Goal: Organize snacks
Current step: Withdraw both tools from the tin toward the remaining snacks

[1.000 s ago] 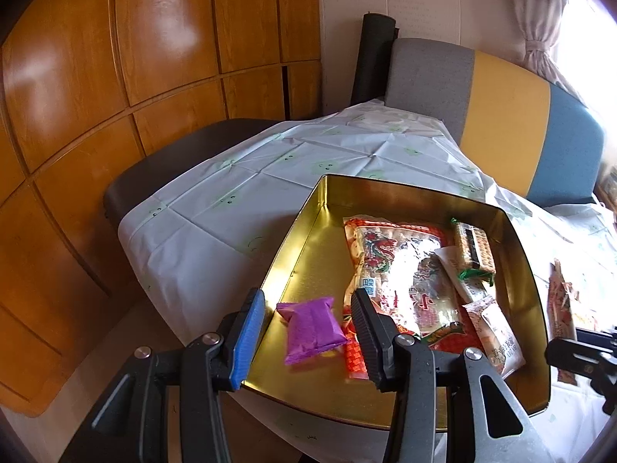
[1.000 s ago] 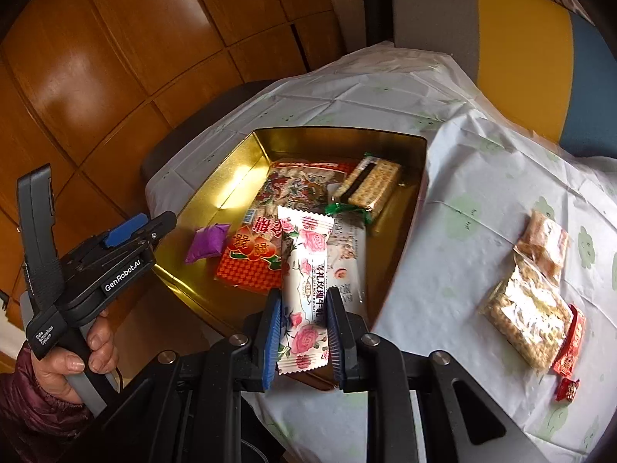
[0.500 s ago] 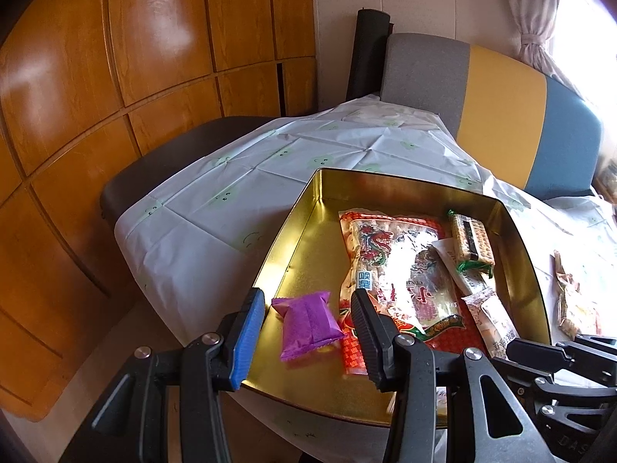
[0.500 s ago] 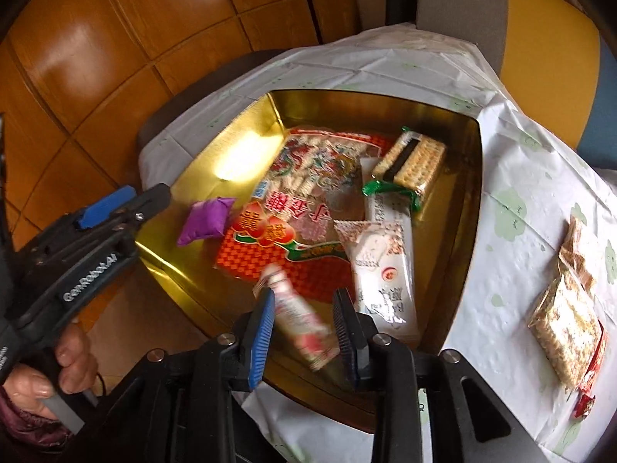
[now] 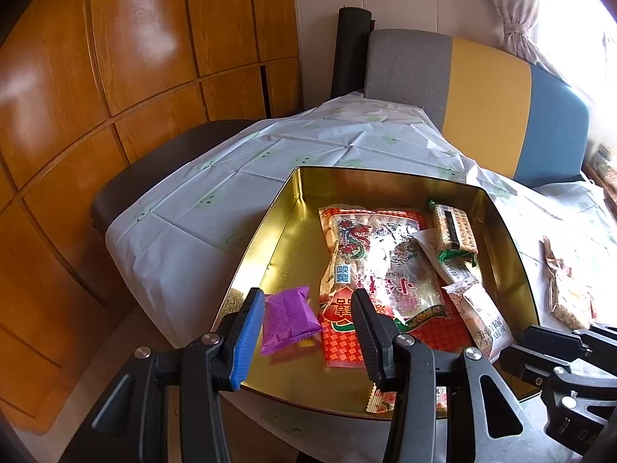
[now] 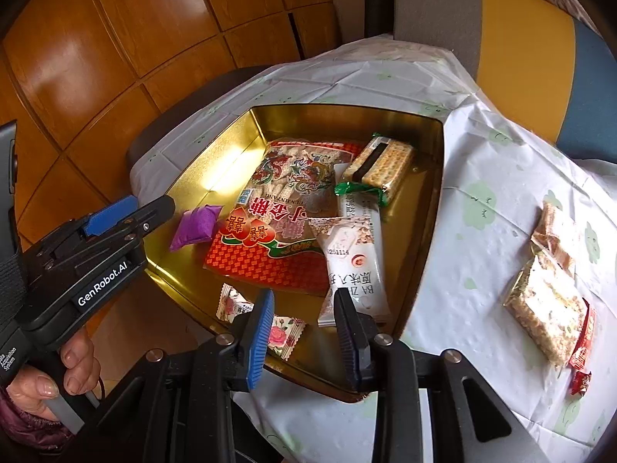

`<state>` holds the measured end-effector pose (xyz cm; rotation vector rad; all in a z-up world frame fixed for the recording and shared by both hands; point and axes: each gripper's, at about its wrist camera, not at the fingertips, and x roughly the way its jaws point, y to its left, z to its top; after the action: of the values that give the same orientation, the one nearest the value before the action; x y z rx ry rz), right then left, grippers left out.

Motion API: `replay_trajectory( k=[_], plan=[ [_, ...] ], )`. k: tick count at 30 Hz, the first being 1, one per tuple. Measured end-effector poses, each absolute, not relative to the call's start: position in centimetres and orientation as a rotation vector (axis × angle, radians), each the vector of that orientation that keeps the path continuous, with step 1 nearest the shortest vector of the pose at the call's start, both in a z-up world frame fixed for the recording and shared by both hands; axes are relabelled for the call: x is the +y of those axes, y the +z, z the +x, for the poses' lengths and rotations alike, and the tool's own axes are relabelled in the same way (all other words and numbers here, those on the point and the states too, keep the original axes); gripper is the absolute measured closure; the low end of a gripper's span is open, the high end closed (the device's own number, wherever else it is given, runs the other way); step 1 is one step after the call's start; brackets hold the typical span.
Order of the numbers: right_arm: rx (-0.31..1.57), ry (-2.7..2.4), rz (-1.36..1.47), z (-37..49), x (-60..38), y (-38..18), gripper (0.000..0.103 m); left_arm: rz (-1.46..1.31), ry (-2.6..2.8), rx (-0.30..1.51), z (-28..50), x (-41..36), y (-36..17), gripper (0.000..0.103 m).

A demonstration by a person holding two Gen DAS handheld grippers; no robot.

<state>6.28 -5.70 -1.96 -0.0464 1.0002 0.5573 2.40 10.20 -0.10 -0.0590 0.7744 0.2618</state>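
A gold tin on the white tablecloth holds a large red snack bag, a cracker pack, a white bar, a purple packet and a rose-print packet at the tin's near edge. My right gripper is open and empty just above that rose-print packet. My left gripper is open and empty above the tin's near left corner, over the purple packet.
Three more snacks lie on the cloth right of the tin: a nougat-like bar, a small brown packet and a red candy. A grey-yellow-blue chair stands behind the table, wooden panels at left.
My right gripper moved over the tin, opened and let go of the rose-print packet, which now lies in the tin's near edge. The left gripper has stayed open over the purple packet.
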Motion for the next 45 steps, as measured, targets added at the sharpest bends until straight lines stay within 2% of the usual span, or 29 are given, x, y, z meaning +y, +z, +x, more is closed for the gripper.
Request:
replay_trajectory(
  k=[10,24,45],
  plan=[
    [0.968,0.497,-0.024,5.9,-7.3,-1.4,0.070,-0.041,0.248,0.774,2.3,9.5,0.0,0.056],
    [0.820,0.238,-0.118,4.7,-9.1,1.5,0.070,-0.017,0.246,0.778,2.6,8.7,0.0,0.056],
    [0.727,0.132,-0.206,3.2,-10.1,2.5,0.070,0.065,0.229,0.779,3.0,5.4,0.7,0.056]
  ],
)
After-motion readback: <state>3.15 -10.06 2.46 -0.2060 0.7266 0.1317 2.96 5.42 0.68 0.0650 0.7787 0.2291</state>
